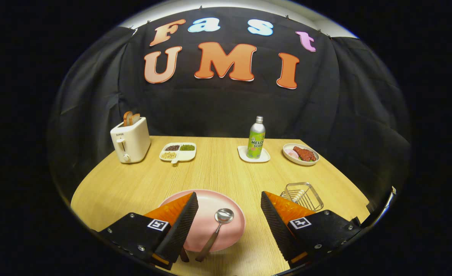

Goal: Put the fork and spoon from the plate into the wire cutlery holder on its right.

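Note:
A pink plate (231,230) lies on the wooden table just under and between my fingers. On it rests a metal spoon (217,228), bowl away from me, handle running back past the plate's near rim. A dark handle end (184,255) pokes out beside my left finger; the rest of that piece is hidden under the finger. The wire cutlery holder (304,194) stands to the right of the plate, just beyond my right finger. My gripper (229,202) is open above the plate, with nothing between the fingers.
At the table's far side stand a white toaster (131,142) with toast, a divided dish (178,152) of beans, a green soda bottle (256,139) on a white tray, and a plate of food (301,154). Black cloth walls close in the table.

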Tool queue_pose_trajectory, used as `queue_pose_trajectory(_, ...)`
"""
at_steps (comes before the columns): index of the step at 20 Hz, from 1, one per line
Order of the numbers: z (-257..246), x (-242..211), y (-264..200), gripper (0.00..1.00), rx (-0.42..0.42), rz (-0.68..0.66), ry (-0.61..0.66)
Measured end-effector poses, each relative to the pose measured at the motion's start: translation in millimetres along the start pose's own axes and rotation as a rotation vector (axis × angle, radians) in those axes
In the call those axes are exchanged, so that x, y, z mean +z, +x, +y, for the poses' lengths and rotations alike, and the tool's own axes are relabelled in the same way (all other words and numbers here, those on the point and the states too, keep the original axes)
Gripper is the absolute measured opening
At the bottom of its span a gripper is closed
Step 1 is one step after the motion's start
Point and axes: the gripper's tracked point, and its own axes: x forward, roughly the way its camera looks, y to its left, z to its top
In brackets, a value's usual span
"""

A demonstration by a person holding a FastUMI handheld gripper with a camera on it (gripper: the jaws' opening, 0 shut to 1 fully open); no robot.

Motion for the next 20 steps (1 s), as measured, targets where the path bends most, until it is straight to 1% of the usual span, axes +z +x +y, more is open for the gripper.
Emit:
queue_pose_trajectory(4,9,-39,7,0.99,0.027,0.095,-0.015)
queue_pose_trajectory(7,15,-54,11,0.96,0.041,0.129,-0.017)
queue_pose_trajectory(8,18,-62,13,0.84,0.045,0.154,-0.022)
queue_pose_trajectory(11,26,-88,15,0.72,0.054,0.239,-0.015)
queue_pose_trajectory(12,27,-93,16,0.62,0.055,0.256,-0.009)
queue_pose_trajectory(14,28,-104,16,0.46,0.056,0.290,-0.008)
queue_pose_trajectory(15,30,-108,16,0.42,0.061,0.299,-0.001)
queue_pose_trajectory(16,30,-110,16,0.35,0.065,0.309,0.007)
queue_pose_trajectory(17,31,-112,16,0.30,0.064,0.320,0.013)
queue_pose_trajectory(18,30,-112,18,0.24,0.063,0.321,0.019)
queue_pose_trajectory(20,24,-111,18,0.20,0.043,0.323,0.008)
